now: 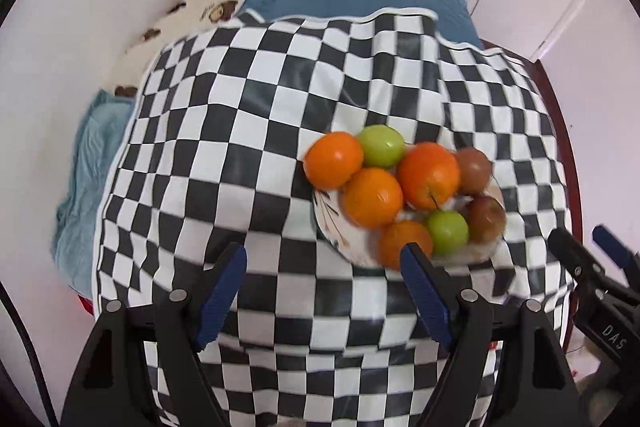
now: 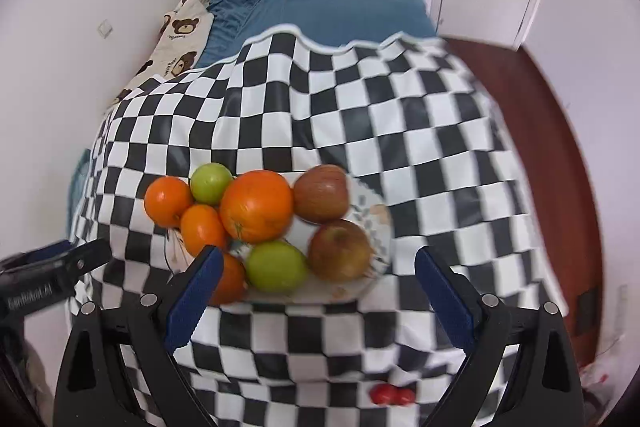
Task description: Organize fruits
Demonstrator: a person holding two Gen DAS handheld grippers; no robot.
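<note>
Both your left gripper (image 1: 324,257) and right gripper (image 2: 316,259) hang spread wide, empty, above the round plate (image 2: 380,227) of glossy fruit near the checkered cloth's (image 2: 400,115) front edge.

Only 2 pieces of lettering are showing clearly enough to make out. In the left wrist view, white capitals reading "DAS" are sitting on the black body of the right gripper (image 1: 600,247), which is poking in at the lower right edge. In the right wrist view, white lettering is running along the black body of the left gripper (image 2: 60,259) at the left edge; it is appearing to read "GenRobot.AI", though blur is making the letters uncertain. Small script is showing beside the bear faces on the bear-print cloth (image 2: 182,43), but it is too small to read.
</note>
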